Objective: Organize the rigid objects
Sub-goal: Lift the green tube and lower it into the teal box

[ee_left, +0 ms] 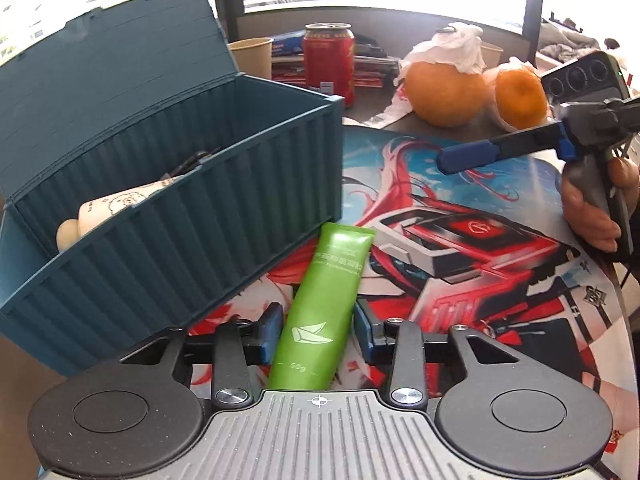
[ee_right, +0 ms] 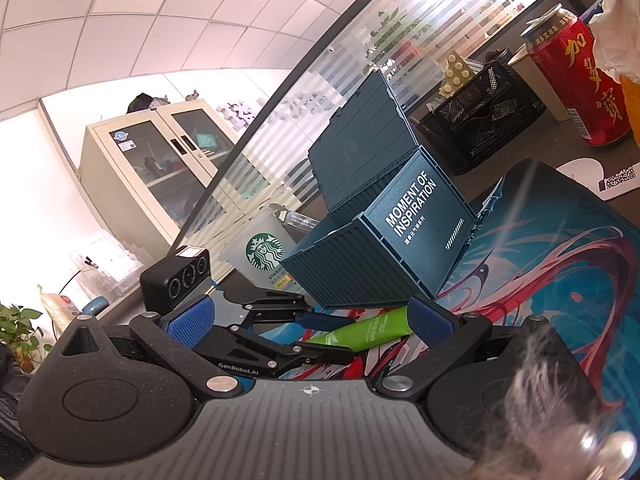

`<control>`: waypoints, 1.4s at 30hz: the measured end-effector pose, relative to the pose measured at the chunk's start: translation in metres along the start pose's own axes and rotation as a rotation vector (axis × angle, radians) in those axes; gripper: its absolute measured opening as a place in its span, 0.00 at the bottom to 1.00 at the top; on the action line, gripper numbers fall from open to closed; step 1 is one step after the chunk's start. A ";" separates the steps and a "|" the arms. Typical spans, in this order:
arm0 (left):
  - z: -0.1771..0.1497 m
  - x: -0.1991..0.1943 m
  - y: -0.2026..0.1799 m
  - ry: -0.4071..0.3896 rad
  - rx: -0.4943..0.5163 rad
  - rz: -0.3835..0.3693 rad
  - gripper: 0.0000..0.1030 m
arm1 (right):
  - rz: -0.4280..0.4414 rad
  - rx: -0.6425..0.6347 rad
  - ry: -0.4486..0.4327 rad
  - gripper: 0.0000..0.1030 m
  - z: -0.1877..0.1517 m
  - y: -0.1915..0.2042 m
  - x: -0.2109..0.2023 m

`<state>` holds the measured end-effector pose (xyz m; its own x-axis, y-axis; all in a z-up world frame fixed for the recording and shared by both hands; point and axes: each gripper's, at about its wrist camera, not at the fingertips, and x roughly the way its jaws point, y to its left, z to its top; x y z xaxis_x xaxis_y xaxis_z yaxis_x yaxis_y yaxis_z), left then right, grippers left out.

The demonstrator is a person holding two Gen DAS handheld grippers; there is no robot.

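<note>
Green tube (ee_left: 320, 308) lies at lower centre on the mat (ee_left: 500, 280), beside the open blue box (ee_left: 180, 216); left gripper (ee_left: 318, 330) brackets it, pads not visibly clamped; right gripper (ee_right: 310, 320) spread, empty

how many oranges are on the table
2. One orange, topped with crumpled white tissue, sits behind the mat; the second orange is just right of it, touching. Others may be hidden outside the view.
</note>
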<state>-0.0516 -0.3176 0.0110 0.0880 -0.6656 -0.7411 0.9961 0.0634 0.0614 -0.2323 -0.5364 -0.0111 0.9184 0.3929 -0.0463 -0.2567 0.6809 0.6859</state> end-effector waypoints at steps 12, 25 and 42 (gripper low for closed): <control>0.007 -0.037 -0.025 -0.075 0.056 0.053 0.07 | -0.002 0.001 -0.010 1.00 0.000 -0.002 -0.001; 0.009 -0.060 -0.033 -0.096 0.085 0.074 0.06 | -0.001 0.000 -0.017 1.00 0.001 -0.001 -0.002; 0.091 -0.070 0.023 0.001 0.380 0.230 0.07 | 0.010 0.001 -0.013 1.00 0.000 0.001 -0.003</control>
<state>-0.0342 -0.3374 0.1252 0.3076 -0.6653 -0.6803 0.8822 -0.0685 0.4658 -0.2352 -0.5370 -0.0100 0.9196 0.3916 -0.0301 -0.2656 0.6766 0.6868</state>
